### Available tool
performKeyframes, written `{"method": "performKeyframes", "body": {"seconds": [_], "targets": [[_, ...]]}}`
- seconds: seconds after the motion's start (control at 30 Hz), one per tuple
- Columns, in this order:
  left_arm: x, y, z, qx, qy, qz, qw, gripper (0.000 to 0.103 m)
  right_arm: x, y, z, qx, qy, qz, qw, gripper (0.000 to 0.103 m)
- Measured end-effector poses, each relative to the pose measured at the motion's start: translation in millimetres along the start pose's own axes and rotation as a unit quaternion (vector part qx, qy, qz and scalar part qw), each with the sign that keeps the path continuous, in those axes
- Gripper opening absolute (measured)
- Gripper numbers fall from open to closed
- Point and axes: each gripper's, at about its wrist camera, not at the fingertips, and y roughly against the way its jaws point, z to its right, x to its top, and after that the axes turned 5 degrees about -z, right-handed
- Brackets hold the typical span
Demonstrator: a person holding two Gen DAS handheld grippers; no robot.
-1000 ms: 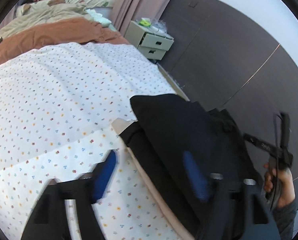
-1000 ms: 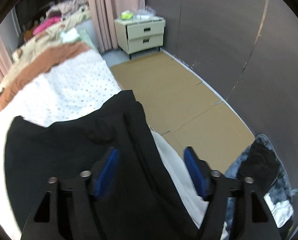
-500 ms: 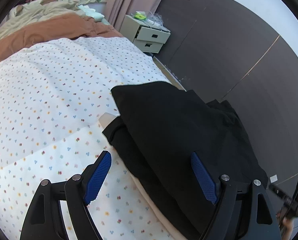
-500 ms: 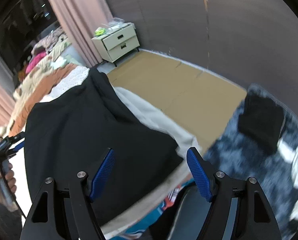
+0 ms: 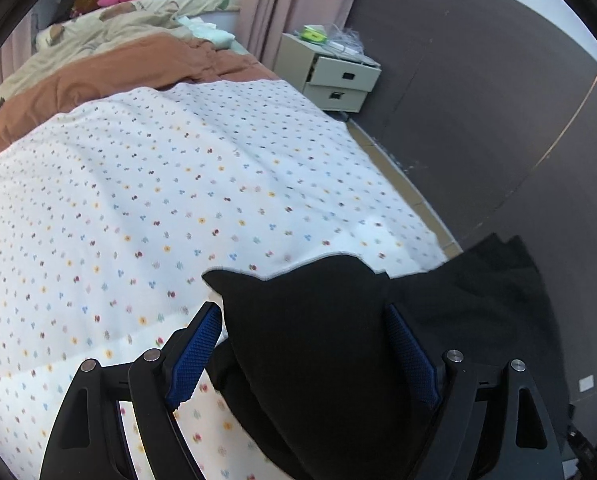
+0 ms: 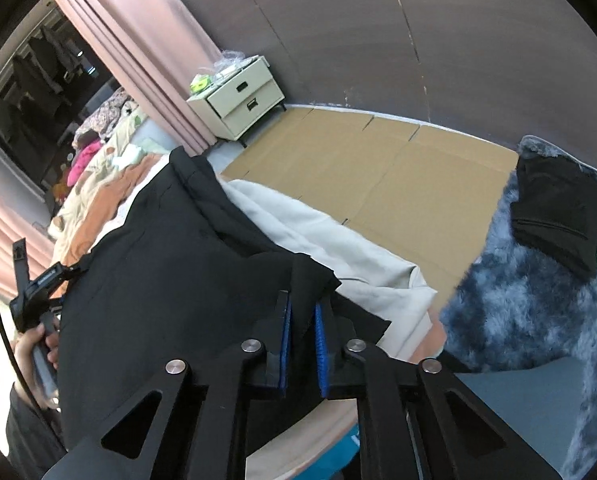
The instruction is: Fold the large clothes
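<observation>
A large black garment (image 5: 470, 308) lies on the near right part of the bed and hangs over its edge. One corner of it rises between the blue pads of my left gripper (image 5: 302, 312), which stands wide open around it. In the right wrist view the black garment (image 6: 158, 260) spreads to the left, over a beige cloth (image 6: 338, 232). My right gripper (image 6: 301, 302) is closing its jaws on the garment's lower edge, with a fold of black fabric pinched between the pads. A hand (image 6: 30, 344) holds the left gripper's handle at the far left.
The bed has a white flowered sheet (image 5: 178, 180) and a brown duvet (image 5: 118, 76) behind it. A cream nightstand (image 6: 238, 96) stands by the pink curtain. Cardboard (image 6: 358, 160) covers the floor. A folded black item (image 6: 554, 216) lies on a blue fluffy rug (image 6: 518, 300).
My right gripper went from wide open to pinched on the garment's edge and rolled as it came lower. My left gripper moved forward and down, so the garment's corner now sits between its fingers.
</observation>
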Motion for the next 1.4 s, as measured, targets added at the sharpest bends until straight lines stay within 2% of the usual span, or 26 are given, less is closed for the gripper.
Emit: {"method": "performKeyframes", "body": {"seconds": [0.1, 0.13, 0.2, 0.23, 0.33, 0.47, 0.5, 0.6, 0.67, 0.77, 0.83, 1.0, 1.13, 1.4], "targets": [[2, 1, -5, 0.001, 0.003, 0.009, 1.0, 0.084, 1, -1, 1, -0.009, -0.006, 0.009, 1.0, 0.008], [1, 11, -6, -0.003, 0.004, 0.027, 0.9996, 0.08, 1, -2, 2, -0.014, -0.01, 0.01, 1.0, 0.008], [-4, 38, -11, 0.01, 0.005, 0.073, 0.9973, 0.08, 4, -1, 2, -0.027, -0.015, 0.009, 0.999, 0.008], [-6, 48, -14, 0.017, 0.005, 0.082, 0.9965, 0.08, 5, 0, 1, -0.036, -0.017, 0.01, 0.999, 0.013], [-8, 64, -20, 0.005, -0.008, 0.053, 0.9986, 0.08, 7, 16, 2, -0.083, -0.031, 0.029, 0.996, 0.031], [-21, 92, -29, -0.003, -0.014, 0.046, 0.9989, 0.08, 2, 36, -2, -0.075, -0.035, 0.026, 0.996, 0.033], [-25, 99, -30, -0.009, -0.013, 0.04, 0.9991, 0.08, 0, 43, -6, -0.074, -0.031, 0.026, 0.996, 0.038], [-36, 118, -29, -0.021, -0.021, 0.022, 0.9993, 0.08, -7, 65, -15, -0.066, -0.023, 0.032, 0.997, 0.069], [-45, 139, -28, -0.023, -0.03, 0.028, 0.9989, 0.081, -13, 81, -22, -0.061, -0.018, 0.043, 0.997, 0.073], [-59, 170, -31, -0.034, -0.033, 0.042, 0.998, 0.091, -24, 103, -36, -0.054, -0.007, 0.04, 0.998, 0.077], [-67, 190, -33, -0.037, -0.035, 0.055, 0.9972, 0.098, -31, 116, -45, -0.053, 0.001, 0.042, 0.998, 0.085], [-88, 238, -38, -0.046, -0.05, 0.073, 0.995, 0.101, -53, 149, -71, -0.042, 0.023, 0.054, 0.997, 0.087], [-111, 271, -39, -0.042, -0.068, 0.09, 0.9927, 0.103, -72, 172, -88, -0.027, 0.042, 0.07, 0.996, 0.097], [-166, 339, -68, -0.051, -0.076, 0.118, 0.9888, 0.103, -119, 205, -125, -0.024, 0.07, 0.087, 0.993, 0.097]]}}
